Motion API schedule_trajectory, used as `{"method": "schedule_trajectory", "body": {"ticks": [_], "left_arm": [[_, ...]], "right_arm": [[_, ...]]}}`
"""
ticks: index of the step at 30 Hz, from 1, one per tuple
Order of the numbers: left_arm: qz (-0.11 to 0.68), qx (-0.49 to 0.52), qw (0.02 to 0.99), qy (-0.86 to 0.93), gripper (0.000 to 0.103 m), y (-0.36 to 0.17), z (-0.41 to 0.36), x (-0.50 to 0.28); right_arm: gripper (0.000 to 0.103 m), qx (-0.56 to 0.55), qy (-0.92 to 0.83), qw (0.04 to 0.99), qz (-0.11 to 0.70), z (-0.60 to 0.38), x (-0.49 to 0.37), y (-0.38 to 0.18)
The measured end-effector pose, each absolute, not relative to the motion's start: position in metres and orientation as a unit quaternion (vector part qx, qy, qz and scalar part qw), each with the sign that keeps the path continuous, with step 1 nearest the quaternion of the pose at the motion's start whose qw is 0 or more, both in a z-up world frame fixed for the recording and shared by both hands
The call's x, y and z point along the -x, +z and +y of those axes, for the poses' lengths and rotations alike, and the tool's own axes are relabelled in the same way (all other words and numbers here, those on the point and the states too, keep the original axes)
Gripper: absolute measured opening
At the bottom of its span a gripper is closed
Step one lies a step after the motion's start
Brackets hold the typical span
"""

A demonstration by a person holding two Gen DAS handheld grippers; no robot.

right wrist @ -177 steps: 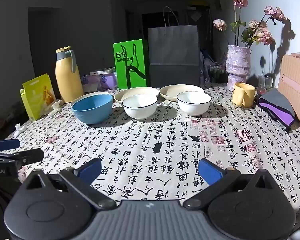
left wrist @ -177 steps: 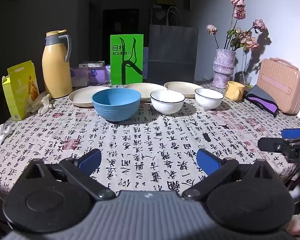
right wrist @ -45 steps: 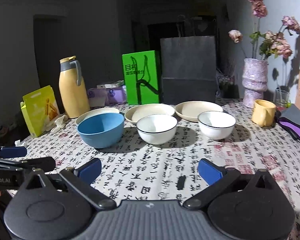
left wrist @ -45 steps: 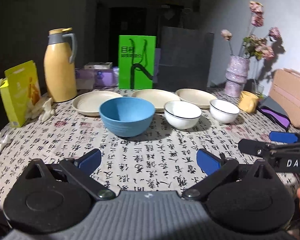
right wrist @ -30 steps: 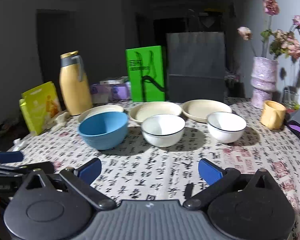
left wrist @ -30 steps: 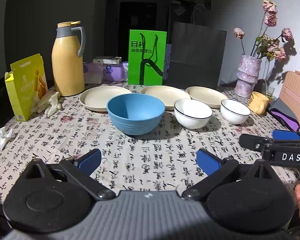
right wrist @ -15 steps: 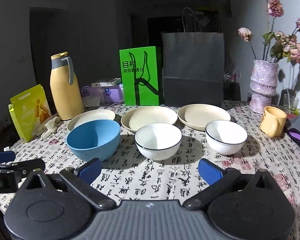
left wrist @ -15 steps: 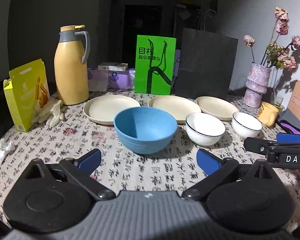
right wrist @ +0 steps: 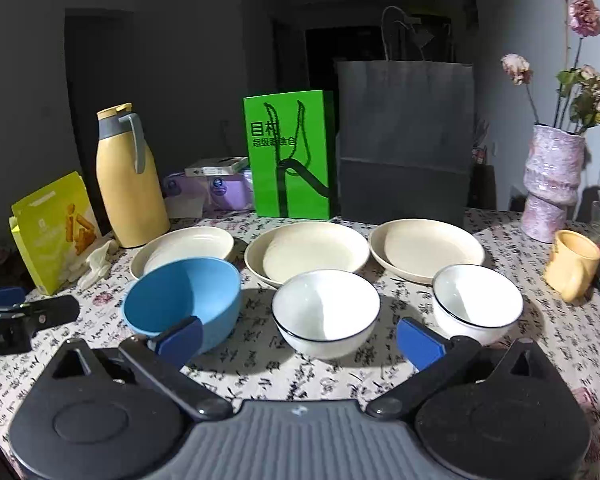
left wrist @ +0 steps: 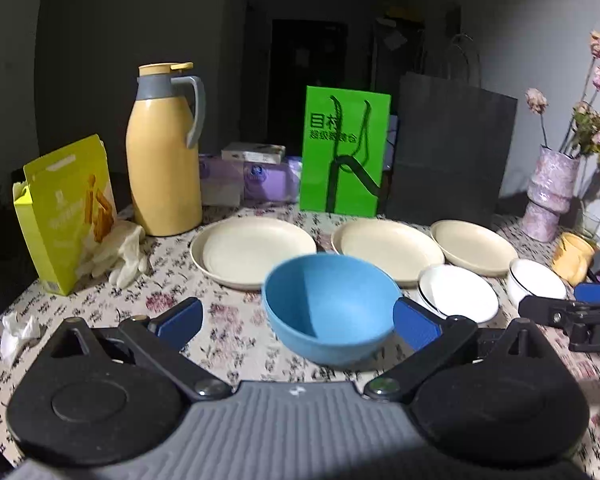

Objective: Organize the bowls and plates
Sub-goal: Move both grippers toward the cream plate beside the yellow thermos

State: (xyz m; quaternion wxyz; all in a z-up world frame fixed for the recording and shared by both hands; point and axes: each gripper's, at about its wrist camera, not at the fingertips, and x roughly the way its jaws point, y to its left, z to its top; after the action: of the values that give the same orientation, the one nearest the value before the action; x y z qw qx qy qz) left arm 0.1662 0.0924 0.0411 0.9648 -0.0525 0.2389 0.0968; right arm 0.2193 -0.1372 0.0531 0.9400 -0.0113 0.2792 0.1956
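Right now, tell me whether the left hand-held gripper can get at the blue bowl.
Probably yes. The left hand-held gripper is open, the blue bowl sits straight ahead between its fingers, and nothing stands between them.

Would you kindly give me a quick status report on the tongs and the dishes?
Both tongs open, empty: left at blue bowl, right at white bowl. Three plates unstacked behind. Nothing in the way.

The room was pretty dim, dark doorway (left wrist: 306,76) at the back, grey walls (right wrist: 180,60), light falling from the right.
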Motion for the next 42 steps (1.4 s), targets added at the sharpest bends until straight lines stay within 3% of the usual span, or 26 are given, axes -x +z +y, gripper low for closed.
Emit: {"method": "schedule_trajectory", "body": {"ticks": [31, 42], "left_arm": [[0.240, 0.229, 0.910, 0.250, 0.103, 0.065, 0.226, -0.273], [0.286, 0.294, 0.866, 0.286, 0.103, 0.020, 0.276, -0.344]], "right_arm": [[0.103, 0.037, 0.280, 0.899, 0.336, 0.001, -0.376, 0.072], [0.103, 0.013, 0.266, 0.890, 0.371, 0.041, -0.421, 0.055]]}}
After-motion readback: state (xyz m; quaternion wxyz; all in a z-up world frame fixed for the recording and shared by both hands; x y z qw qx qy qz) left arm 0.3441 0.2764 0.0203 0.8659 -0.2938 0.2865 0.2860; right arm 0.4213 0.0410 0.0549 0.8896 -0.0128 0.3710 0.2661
